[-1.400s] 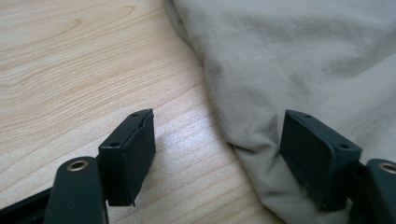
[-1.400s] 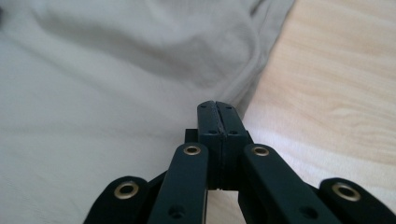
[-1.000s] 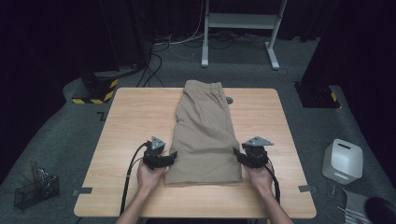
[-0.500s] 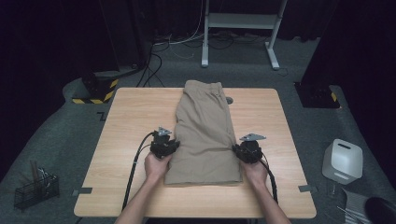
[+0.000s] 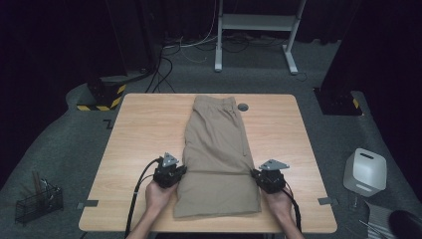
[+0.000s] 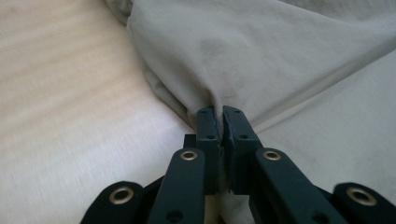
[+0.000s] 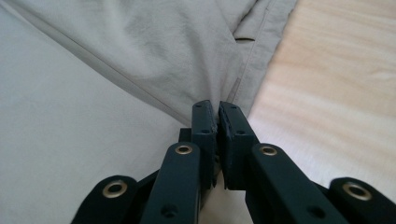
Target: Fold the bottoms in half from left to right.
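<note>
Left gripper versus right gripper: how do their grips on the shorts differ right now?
The left gripper pinches the left side edge of the khaki shorts; the right gripper pinches the right side edge. By the left gripper the cloth bunches in plain folds; by the right gripper runs a stitched seam with a pocket slit. Both have just been closing their jaws and are now shut on cloth, level with each other on the wooden table.

A light wooden table [image 5: 139, 124] carries the load, and khaki trousers [image 5: 216, 144] lie folded lengthwise down its middle, waistband at the far edge beside a small grey disc [image 5: 243, 106].
</note>
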Demonstrator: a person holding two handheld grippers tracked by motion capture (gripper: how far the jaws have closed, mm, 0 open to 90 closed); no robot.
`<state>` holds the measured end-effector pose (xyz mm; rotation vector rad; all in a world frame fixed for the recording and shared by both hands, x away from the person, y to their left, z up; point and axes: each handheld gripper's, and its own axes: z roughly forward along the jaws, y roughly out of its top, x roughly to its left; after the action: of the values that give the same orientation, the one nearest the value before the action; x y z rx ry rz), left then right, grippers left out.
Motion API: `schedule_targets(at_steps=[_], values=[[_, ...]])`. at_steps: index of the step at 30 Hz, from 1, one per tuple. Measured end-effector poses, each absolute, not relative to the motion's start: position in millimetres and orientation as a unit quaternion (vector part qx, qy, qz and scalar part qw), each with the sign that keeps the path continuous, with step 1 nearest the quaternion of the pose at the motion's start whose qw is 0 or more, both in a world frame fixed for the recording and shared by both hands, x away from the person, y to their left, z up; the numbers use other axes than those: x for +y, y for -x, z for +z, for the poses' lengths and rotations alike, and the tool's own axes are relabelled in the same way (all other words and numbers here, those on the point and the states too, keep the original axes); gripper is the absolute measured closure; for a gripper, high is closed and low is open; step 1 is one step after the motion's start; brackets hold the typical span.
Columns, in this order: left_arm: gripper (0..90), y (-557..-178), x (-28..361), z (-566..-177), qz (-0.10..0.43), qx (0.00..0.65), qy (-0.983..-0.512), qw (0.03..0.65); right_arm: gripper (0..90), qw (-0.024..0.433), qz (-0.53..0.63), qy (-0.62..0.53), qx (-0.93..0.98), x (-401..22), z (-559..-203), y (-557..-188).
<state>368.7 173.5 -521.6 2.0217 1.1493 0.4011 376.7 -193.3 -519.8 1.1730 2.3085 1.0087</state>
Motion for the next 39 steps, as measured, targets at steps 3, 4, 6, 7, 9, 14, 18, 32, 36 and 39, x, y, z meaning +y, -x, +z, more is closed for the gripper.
schedule_targets(at_steps=[3,4,6,7,9,14,18,32,36,39], values=[[85.2,-355,176,-521,0.146,0.446,-0.795,0.384,85.0,0.179,0.358,-0.404,0.823,-195,-520,-362],[83.5,-354,176,-520,0.146,0.447,-0.795,0.383,83.2,0.176,0.357,-0.404,0.824,-195,-519,-359],[72.9,-356,177,-517,0.155,0.450,-0.789,0.388,78.2,0.173,0.359,-0.404,0.823,-197,-517,-357],[67.4,-359,178,-515,0.158,0.454,-0.783,0.395,76.2,0.172,0.366,-0.407,0.819,-199,-514,-357],[54.9,-366,179,-512,0.173,0.459,-0.771,0.407,72.7,0.172,0.384,-0.411,0.809,-203,-507,-360],[43.3,-386,178,-510,0.188,0.467,-0.761,0.408,67.4,0.182,0.402,-0.416,0.795,-207,-491,-373],[38.7,-397,180,-519,0.189,0.475,-0.767,0.387,64.8,0.185,0.412,-0.424,0.785,-208,-485,-389],[31.0,-397,178,-526,0.207,0.481,-0.766,0.373,61.8,0.140,0.390,-0.455,0.788,-165,-511,-444],[30.0,-398,180,-527,0.199,0.487,-0.763,0.375,72.7,0.136,0.383,-0.453,0.793,-158,-519,-448],[30.1,-398,180,-527,0.197,0.488,-0.763,0.375,87.7,0.145,0.374,-0.445,0.801,-155,-518,-448]])
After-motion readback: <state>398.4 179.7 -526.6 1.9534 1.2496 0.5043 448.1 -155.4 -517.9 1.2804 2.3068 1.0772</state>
